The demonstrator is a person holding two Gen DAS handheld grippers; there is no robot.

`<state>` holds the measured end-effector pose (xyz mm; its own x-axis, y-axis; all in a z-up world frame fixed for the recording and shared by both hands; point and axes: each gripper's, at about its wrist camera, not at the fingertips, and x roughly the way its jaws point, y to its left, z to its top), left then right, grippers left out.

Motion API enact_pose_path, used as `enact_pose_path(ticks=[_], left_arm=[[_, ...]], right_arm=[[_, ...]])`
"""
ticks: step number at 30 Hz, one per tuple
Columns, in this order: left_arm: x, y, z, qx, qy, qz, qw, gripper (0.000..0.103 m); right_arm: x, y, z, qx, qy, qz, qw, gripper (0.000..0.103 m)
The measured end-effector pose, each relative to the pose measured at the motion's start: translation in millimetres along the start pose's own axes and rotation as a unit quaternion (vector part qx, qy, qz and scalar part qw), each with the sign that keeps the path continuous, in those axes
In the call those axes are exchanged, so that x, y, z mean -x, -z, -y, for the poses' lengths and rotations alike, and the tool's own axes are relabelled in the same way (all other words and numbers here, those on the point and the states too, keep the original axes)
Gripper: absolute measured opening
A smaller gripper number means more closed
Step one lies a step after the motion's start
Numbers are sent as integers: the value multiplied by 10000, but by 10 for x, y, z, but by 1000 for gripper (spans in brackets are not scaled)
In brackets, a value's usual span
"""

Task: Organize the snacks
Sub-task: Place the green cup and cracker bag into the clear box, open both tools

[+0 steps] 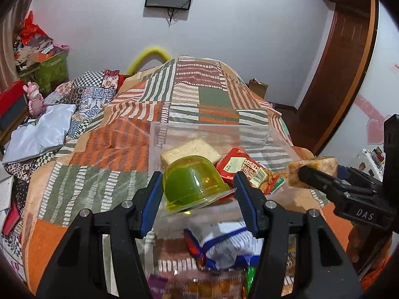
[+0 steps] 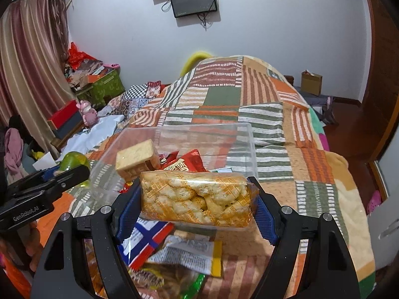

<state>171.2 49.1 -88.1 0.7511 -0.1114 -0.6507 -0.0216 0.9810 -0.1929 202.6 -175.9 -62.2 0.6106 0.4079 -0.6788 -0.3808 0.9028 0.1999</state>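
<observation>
My left gripper (image 1: pixel 197 183) is shut on a green jelly cup (image 1: pixel 193 183), held upside down above the near edge of a clear plastic bin (image 1: pixel 214 127) on the bed. The bin holds a wrapped bread slice (image 1: pixel 190 149) and a red snack bag (image 1: pixel 247 167). My right gripper (image 2: pixel 195 196) is shut on a clear pack of golden rice crackers (image 2: pixel 195 196), held near the bin (image 2: pixel 199 129). That pack also shows in the left wrist view (image 1: pixel 314 165). Loose snack packets (image 2: pixel 174 254) lie on the bed below both grippers.
The bed has a patchwork orange, green and striped cover (image 1: pixel 119 134). White cloth (image 1: pixel 40 134) and a pink figurine (image 1: pixel 35 99) lie at the left. Boxes (image 1: pixel 49 67) are piled in the far left corner. A wooden door (image 1: pixel 341 74) stands at the right.
</observation>
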Motion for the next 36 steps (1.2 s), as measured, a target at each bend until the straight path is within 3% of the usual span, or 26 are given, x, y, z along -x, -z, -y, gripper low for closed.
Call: enact_pose_path(ticks=[21,33,36], left_arm=[[-584,16,7,-232,-222,-426,9986,56],[-446,52,13,-288,-283,-440,9982,57],[-349,59,18,-281,-260,-416,9984,62]], right_arm=[[-544,46,-41,217,77,-614,9978,78],[-513,42,-42,231,86,-697,9973,82],[-468,47,-34,191,46,-672,9975,83]])
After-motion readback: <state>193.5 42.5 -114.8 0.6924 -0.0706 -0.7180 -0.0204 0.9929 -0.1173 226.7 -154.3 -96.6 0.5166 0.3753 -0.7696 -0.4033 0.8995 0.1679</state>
